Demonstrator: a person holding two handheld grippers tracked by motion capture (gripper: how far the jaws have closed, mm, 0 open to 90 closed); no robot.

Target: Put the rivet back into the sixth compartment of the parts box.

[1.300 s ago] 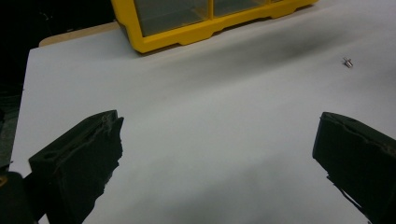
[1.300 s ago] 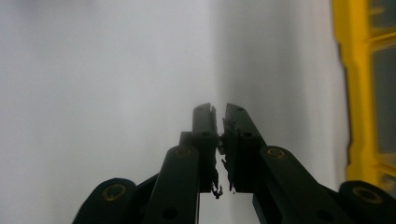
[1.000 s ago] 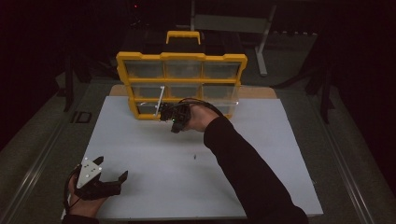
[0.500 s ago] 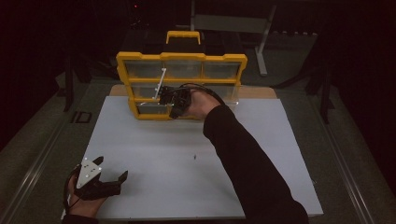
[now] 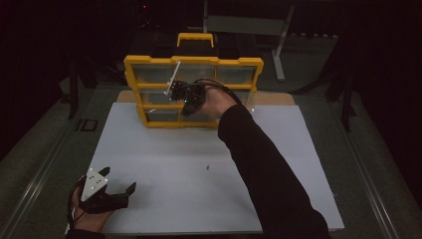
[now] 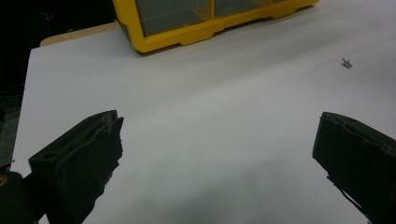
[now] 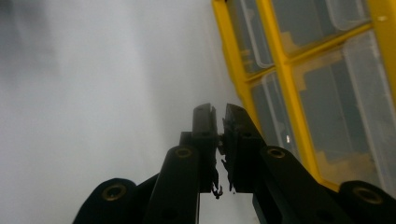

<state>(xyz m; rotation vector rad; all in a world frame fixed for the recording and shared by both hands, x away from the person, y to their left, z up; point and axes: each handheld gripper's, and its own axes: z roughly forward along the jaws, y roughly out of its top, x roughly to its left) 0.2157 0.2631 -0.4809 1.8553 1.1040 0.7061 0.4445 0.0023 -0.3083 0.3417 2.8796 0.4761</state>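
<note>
A yellow organizer box (image 5: pixel 134 89) with clear drawers stands upright at the back of the white mat (image 5: pixel 164 149). My right gripper (image 5: pixel 186 102) hangs in the air right in front of its middle drawers. Its jaws (image 7: pixel 218 114) are shut to a thin slit, and a tiny dark ragged bit low in the slit is too small to identify. The organizer (image 7: pixel 285 88) runs along the right of that view. My left gripper (image 5: pixel 107 191) rests at the mat's near left corner, jaws wide open (image 6: pixel 215 154) and empty. A small screw (image 5: pixel 206 168) (image 6: pixel 346 63) lies alone mid-mat.
The mat sits on a dark table whose metal rail (image 5: pixel 35 184) runs along the left. A small dark tag (image 5: pixel 85 124) lies left of the mat. The person's dark sleeve (image 5: pixel 263 169) crosses the mat's right half.
The right gripper has lifted and moved right, from the organizer's lower drawers to its middle row. The left gripper has stayed still.
</note>
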